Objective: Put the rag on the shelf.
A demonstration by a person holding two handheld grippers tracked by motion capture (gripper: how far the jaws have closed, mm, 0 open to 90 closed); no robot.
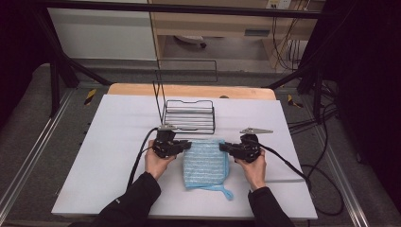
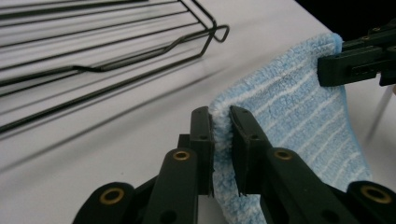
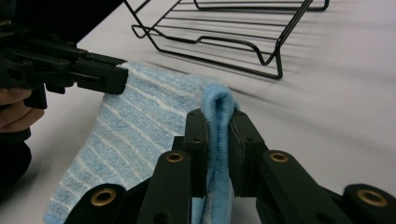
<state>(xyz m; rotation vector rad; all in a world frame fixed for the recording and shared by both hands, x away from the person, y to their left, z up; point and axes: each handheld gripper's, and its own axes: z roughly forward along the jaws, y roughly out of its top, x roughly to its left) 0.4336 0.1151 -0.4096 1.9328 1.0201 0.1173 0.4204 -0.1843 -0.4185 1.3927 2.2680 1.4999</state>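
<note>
White table (image 1: 108, 156): striped blue cloth (image 1: 206, 163) pinched by both grippers.

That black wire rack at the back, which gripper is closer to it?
Left. The left gripper sits just in front of the wire rack, below its left half; the right gripper is farther off, beyond its right end.

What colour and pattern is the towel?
Light blue with thin white stripes; the towel shows it best in the left gripper view.
</note>
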